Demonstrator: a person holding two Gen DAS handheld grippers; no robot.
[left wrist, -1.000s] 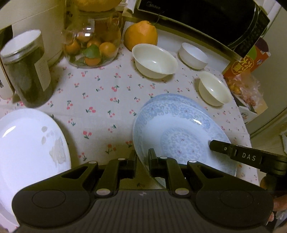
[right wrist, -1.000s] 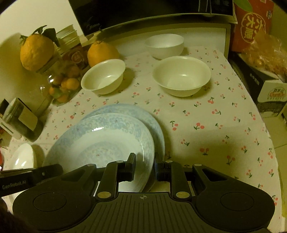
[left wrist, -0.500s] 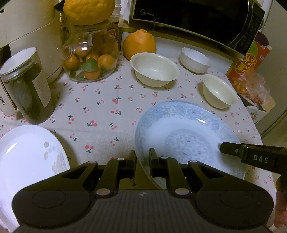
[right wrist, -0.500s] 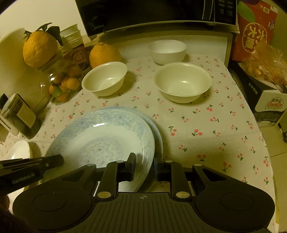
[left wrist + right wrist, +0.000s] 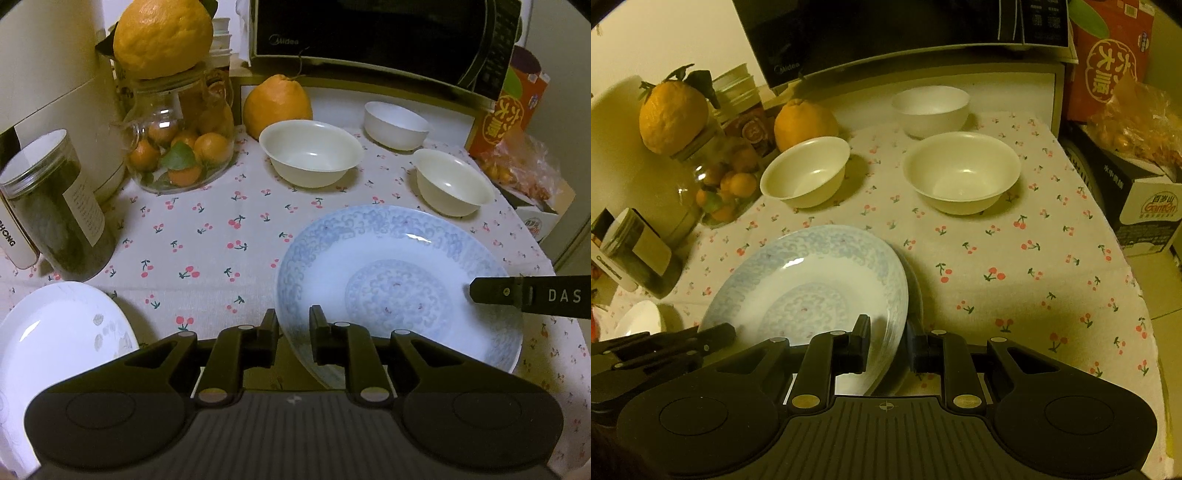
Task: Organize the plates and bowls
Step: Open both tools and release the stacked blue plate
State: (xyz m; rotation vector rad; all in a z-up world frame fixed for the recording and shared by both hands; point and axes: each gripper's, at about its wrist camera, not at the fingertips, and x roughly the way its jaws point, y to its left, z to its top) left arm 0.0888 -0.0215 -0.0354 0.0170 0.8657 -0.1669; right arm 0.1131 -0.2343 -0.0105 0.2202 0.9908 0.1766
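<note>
The blue plate (image 5: 399,280), earlier offset, now sits squarely on the one below, on the cherry cloth (image 5: 207,236). The left gripper (image 5: 292,332) is opening around its rim; the right gripper (image 5: 886,345) pinches both rims. The microwave (image 5: 369,33) reads "Midea".

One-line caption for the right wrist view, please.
Right gripper clamps the near rim of the blue-patterned plate, stacked on another plate, with three white bowls behind on the cherry-print cloth.
</note>
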